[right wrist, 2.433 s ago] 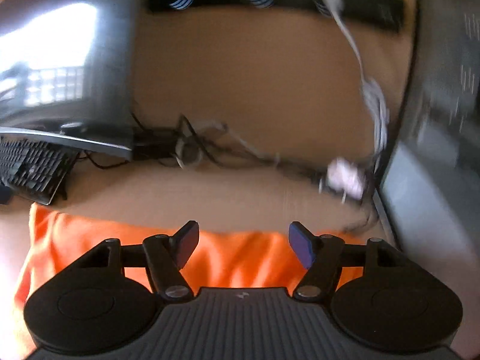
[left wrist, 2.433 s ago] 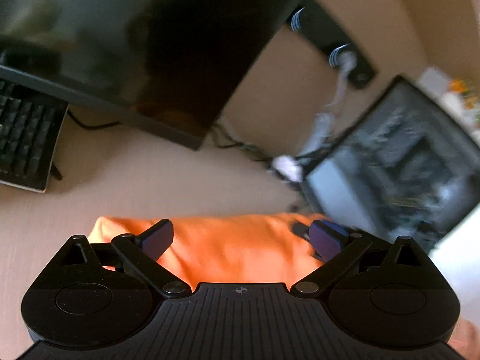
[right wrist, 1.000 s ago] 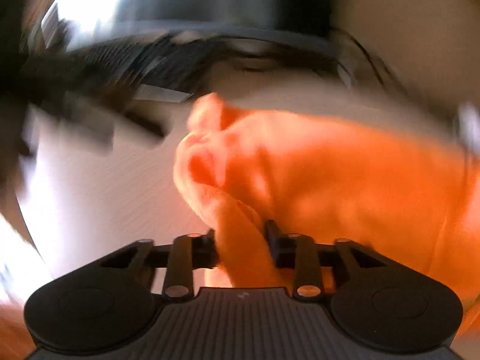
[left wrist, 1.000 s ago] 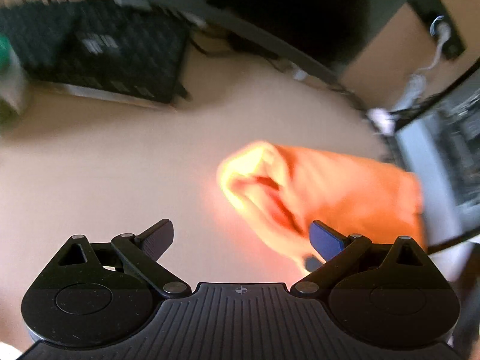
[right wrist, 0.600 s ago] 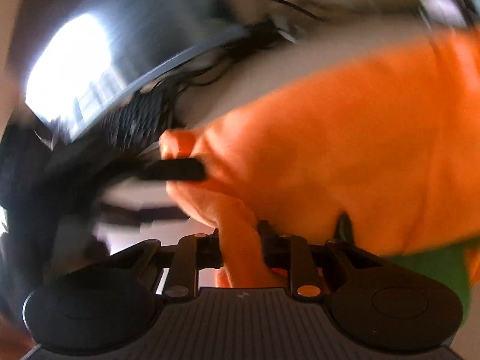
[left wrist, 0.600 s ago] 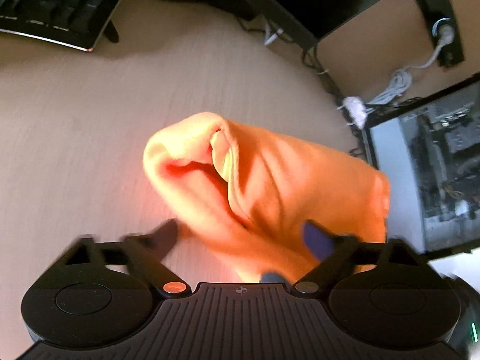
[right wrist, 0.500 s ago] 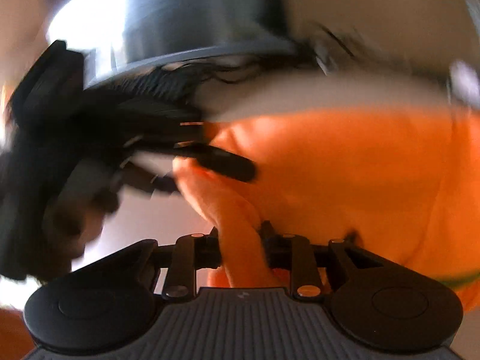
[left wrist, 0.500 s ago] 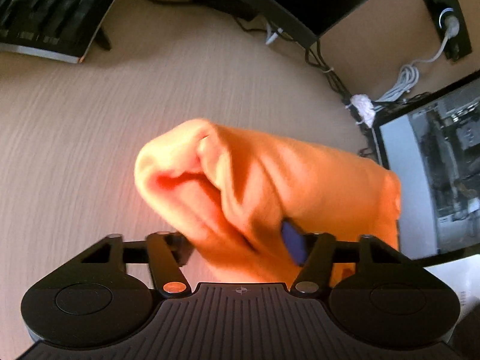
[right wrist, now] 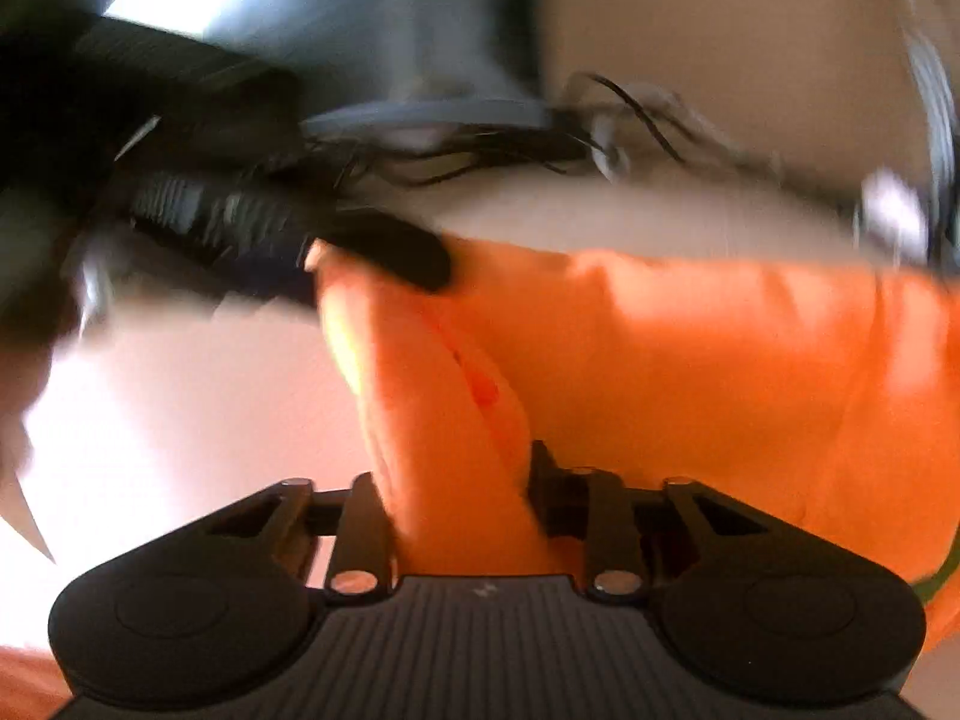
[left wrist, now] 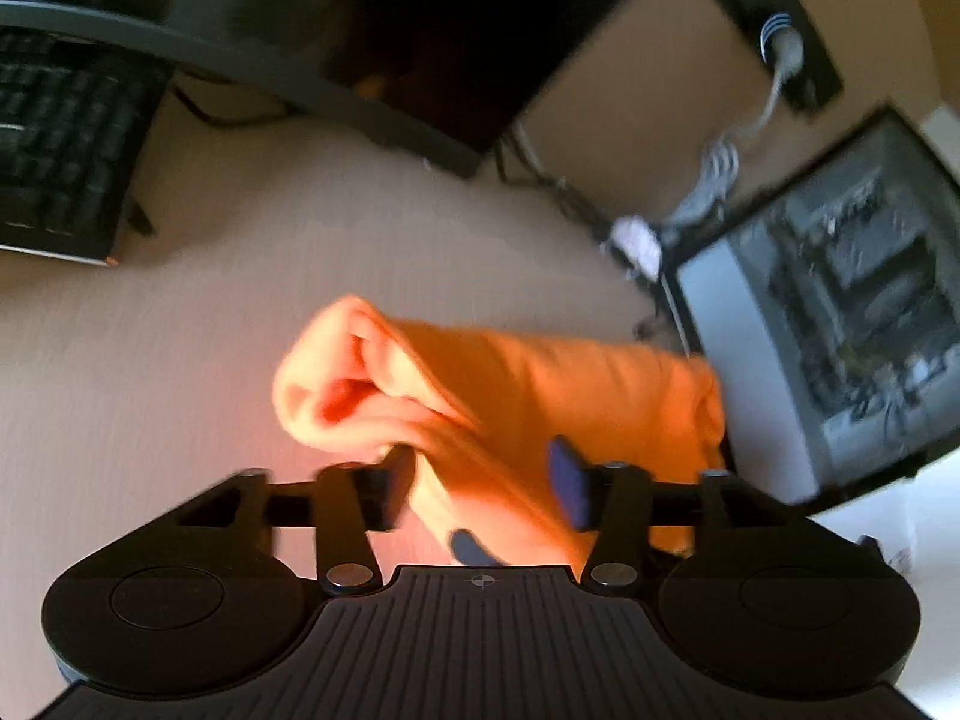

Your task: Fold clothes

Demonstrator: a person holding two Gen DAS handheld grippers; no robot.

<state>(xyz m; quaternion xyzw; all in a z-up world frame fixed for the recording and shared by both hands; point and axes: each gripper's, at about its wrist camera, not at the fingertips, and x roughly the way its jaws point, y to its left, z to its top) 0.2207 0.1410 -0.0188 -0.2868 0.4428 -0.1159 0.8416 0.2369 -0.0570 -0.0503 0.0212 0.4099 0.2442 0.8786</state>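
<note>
An orange garment [left wrist: 528,384] hangs bunched above the pale desk [left wrist: 180,372]. My left gripper [left wrist: 480,477] has a fold of it between its jaws. The jaws are opening, and the blue right pad [left wrist: 567,480] stands off the cloth. In the right wrist view the garment [right wrist: 690,360] fills the centre and right. My right gripper [right wrist: 456,492] pinches a thick fold of it and its jaws are closing tighter. A blurred black finger of the left gripper [right wrist: 396,255] lies against the garment's upper left corner.
At the back left of the desk lies a black keyboard [left wrist: 60,156], under a dark monitor [left wrist: 360,18]. A glass-sided computer case [left wrist: 840,330] stands at the right. Tangled cables [left wrist: 630,234] and a wall power strip [left wrist: 762,18] lie behind.
The left jaws closed on the fold half a second ago and have spread apart again. The right gripper keeps its pinch. The garment has shifted right and down in the left wrist view.
</note>
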